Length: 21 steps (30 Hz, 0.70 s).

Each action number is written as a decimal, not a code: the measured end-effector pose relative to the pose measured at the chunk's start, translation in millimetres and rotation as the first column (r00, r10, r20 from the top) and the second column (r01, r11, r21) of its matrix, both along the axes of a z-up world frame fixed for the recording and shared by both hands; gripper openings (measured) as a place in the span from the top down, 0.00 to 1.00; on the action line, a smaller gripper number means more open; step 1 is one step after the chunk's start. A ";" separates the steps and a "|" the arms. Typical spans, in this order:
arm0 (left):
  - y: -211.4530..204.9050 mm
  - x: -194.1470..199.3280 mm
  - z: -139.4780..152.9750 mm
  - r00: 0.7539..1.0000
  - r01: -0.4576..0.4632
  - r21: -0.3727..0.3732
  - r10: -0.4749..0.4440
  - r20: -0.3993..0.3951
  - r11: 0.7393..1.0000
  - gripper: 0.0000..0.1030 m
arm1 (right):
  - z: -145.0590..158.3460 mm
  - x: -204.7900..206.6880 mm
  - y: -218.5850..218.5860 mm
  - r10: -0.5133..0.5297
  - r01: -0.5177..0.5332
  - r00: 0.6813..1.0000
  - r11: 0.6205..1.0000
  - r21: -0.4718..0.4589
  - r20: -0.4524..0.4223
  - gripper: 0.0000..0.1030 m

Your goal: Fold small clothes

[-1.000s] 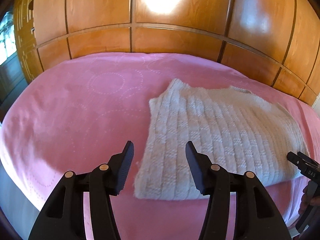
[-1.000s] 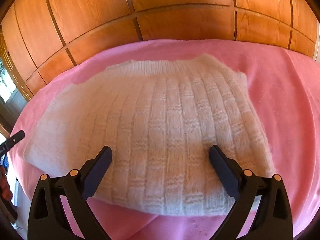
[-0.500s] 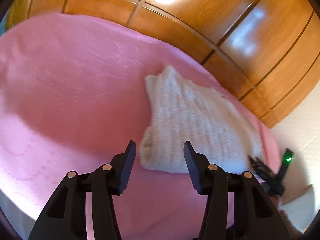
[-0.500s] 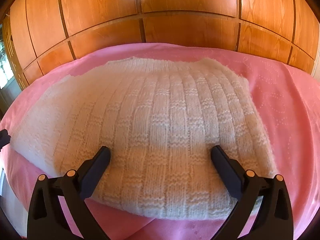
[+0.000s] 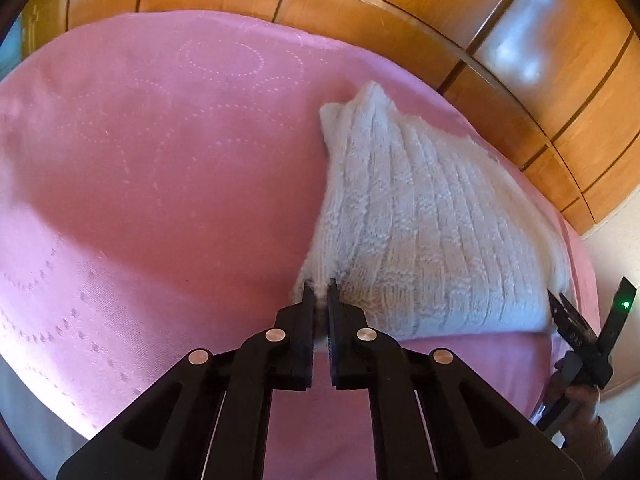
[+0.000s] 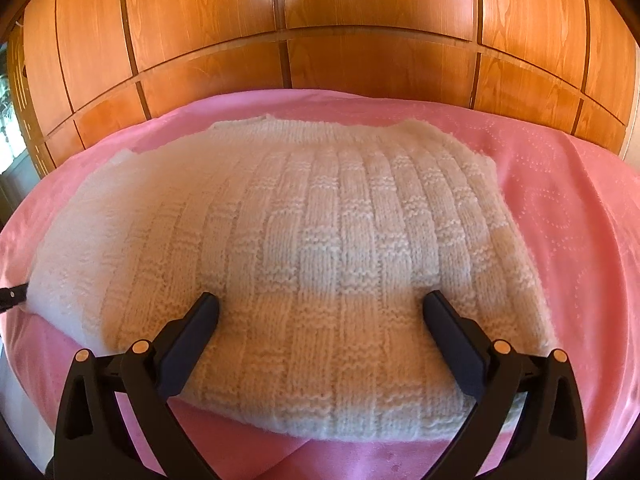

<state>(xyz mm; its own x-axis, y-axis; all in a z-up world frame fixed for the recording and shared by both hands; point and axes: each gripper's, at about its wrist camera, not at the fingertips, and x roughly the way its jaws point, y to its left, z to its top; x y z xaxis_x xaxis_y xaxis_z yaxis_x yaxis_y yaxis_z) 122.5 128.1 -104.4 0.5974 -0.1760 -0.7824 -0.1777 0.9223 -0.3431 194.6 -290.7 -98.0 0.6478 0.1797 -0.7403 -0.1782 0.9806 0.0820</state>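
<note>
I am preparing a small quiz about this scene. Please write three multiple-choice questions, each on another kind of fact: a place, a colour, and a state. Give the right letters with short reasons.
1. Which part of the white knitted sweater does the left gripper meet?
A. its near left corner
B. its middle
C. its far edge

2. What colour is the bedcover?
A. green
B. pink
C. grey

3. How does the right gripper stand?
A. shut on the sweater
B. shut on the bedcover
C. open over the sweater

Answers:
1 A: the fingers have just been closing and pinch knit at that corner.
2 B: pink cloth surrounds the sweater.
3 C: its fingers stand wide apart, holding nothing.
</note>
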 end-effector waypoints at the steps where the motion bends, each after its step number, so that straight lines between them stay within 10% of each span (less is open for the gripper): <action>1: -1.5 0.4 5.0 1.000 -0.008 0.010 0.008 0.003 1.000 0.86 | 0.3 -0.2 -1.0 0.003 -0.003 1.000 1.000 0.005 -0.002 0.02; 3: -4.6 1.1 17.4 0.999 -0.047 0.045 0.046 0.019 0.998 0.67 | 0.1 -1.3 -2.2 0.007 -0.007 1.000 1.000 0.009 0.002 0.02; 8: -32.7 3.8 57.6 0.991 -0.019 0.200 -0.008 0.130 0.980 0.66 | 6.2 -2.7 2.4 0.002 -0.002 1.000 1.000 -0.020 -0.019 0.02; 11: -56.9 9.1 72.9 0.984 0.008 0.277 -0.057 0.169 0.961 0.49 | 21.4 -5.3 -1.2 0.013 -0.013 0.999 1.000 -0.011 -0.044 0.02; 21: -124.4 34.5 77.2 0.964 0.123 0.335 -0.192 0.183 0.934 0.48 | 33.7 1.9 -46.2 -0.108 0.108 0.994 0.994 -0.014 -0.027 0.02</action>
<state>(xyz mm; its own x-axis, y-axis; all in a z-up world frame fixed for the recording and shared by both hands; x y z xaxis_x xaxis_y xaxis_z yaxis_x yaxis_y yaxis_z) 157.0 3.7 -27.3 0.7387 -0.0444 -0.6726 0.0229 0.9989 -0.0408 196.4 -336.9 -64.3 0.6417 0.1002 -0.7604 -0.0692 0.9949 0.0728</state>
